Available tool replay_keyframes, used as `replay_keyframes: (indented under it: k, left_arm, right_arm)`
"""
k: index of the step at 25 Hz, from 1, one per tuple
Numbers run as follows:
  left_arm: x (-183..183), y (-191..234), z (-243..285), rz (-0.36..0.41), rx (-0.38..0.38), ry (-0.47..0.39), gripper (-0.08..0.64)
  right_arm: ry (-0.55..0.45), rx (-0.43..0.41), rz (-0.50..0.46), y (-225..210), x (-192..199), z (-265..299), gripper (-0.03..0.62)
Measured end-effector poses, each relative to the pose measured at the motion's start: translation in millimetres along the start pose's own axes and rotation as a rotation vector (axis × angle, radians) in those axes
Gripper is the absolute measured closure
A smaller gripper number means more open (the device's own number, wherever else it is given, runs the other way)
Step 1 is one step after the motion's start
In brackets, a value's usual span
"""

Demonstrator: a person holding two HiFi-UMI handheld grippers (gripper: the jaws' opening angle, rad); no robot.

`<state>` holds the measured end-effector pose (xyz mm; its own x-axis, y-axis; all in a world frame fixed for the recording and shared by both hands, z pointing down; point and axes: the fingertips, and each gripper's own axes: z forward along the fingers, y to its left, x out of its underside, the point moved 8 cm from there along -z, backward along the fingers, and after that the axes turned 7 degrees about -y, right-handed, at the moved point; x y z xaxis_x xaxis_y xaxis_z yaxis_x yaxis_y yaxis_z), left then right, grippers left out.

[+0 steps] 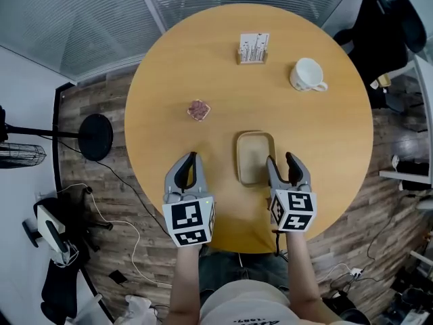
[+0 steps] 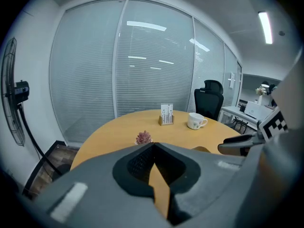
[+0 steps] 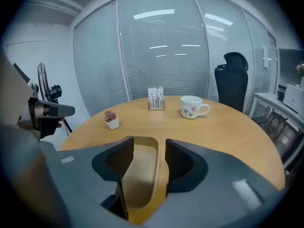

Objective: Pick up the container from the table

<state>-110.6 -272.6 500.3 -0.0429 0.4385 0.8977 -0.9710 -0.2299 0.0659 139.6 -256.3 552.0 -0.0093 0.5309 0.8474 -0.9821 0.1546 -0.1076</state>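
Observation:
The container (image 1: 256, 158) is a shallow tan tray with rounded corners, lying on the round wooden table (image 1: 169, 73) near its front edge. My right gripper (image 1: 281, 161) is open at the tray's right side. In the right gripper view the container (image 3: 140, 179) has its right rim in the gap of that gripper (image 3: 149, 150); the left jaw is over the tray's inside and the right jaw is outside it. My left gripper (image 1: 191, 160) is shut and empty, left of the tray and apart from it. Its closed jaws (image 2: 153, 148) show only table beyond them.
A small potted succulent (image 1: 198, 110) stands left of centre. A card holder (image 1: 254, 48) and a white mug (image 1: 308, 74) sit at the far side. A black office chair (image 1: 385, 19) is beyond the table at the right, and a fan base (image 1: 96, 137) stands on the floor at the left.

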Motion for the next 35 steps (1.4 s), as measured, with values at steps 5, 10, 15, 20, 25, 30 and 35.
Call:
replay_keyframes:
  k: [5,10,15,20,25,30,35]
  left_arm:
    - [16,-3,6,-0.012,0.0,0.041,0.559]
    - [29,-7,8,-0.021,0.004,0.069,0.559]
    - [38,-10,10,-0.03,0.009,0.094,0.559]
    - [45,-13,10,-0.037,0.007,0.105,0.559]
    - [48,-13,6,-0.044,0.001,0.112,0.559]
    - [47,-11,2,-0.043,-0.011,0.105,0.559]
    - [43,-4,-3,-0.047,-0.03,0.09,0.559]
  right_arm:
    - [0.052,0.005,0.02,-3,20,6,0.362]
    - [0.11,0.011,0.037,-6,35,10,0.376]
    - [0.164,0.009,0.08,-9,50,14,0.399]
    - [0.237,0.02,0.132,-13,64,17,0.442]
    - [0.294,0.037,0.142,-14,70,18,0.512]
    - [0.294,0.055,0.158,-12,70,19,0.555]
    - [0.277,0.06,0.173,-10,61,16,0.557]
